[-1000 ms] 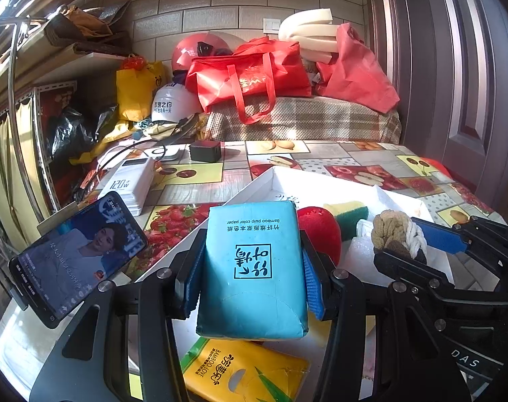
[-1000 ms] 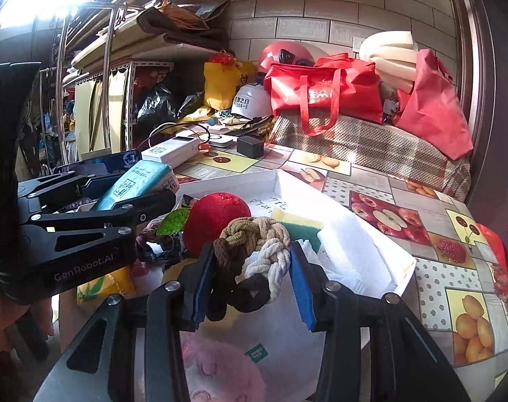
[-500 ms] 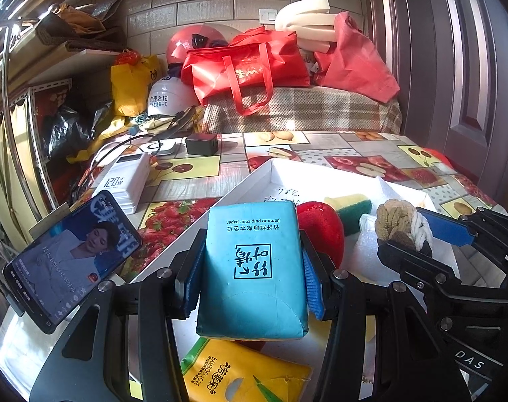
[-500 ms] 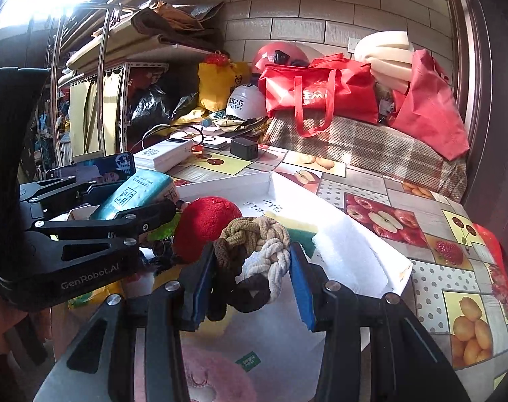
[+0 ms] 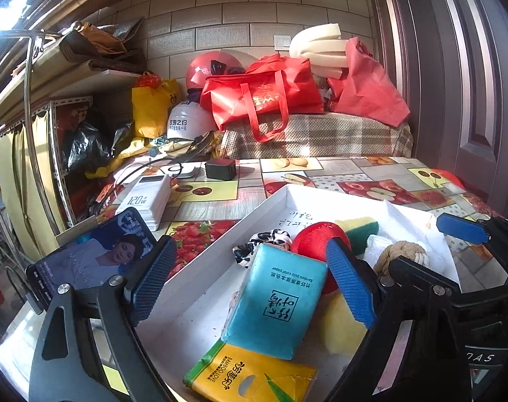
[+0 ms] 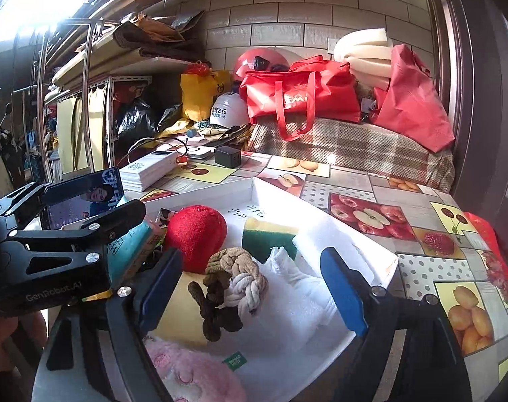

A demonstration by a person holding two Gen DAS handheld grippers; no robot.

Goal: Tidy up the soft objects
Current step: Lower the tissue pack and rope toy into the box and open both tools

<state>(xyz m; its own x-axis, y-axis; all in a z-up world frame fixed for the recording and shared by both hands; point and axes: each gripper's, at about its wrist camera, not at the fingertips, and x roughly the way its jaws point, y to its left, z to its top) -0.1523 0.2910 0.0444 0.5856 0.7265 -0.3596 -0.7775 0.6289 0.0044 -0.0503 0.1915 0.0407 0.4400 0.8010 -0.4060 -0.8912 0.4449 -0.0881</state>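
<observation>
A white tray (image 5: 220, 234) holds soft things. My left gripper (image 5: 250, 284) is open above it; the blue tissue pack (image 5: 275, 299) lies free in the tray between the jaws, leaning on a yellow tissue pack (image 5: 250, 377). My right gripper (image 6: 250, 284) is open; the knotted rope toy (image 6: 235, 283) rests on a white towel (image 6: 297, 301) between the jaws. A red plush ball (image 6: 195, 236), a yellow-green sponge (image 6: 269, 238), a pink plush (image 6: 193, 372) and a black-white scrunchie (image 5: 262, 243) also lie in the tray (image 6: 371, 268).
A phone (image 5: 89, 264) stands at the tray's left. A white power bank (image 5: 146, 201), a black charger (image 5: 220, 169) and cables lie on the fruit-print tablecloth (image 6: 421, 234). Red bags (image 5: 264, 95) and helmets sit behind. A door (image 5: 471, 83) is on the right.
Both grippers opened. The blue tissue pack dropped into the tray and the rope toy dropped onto the white towel. Both grippers sit a little farther back.
</observation>
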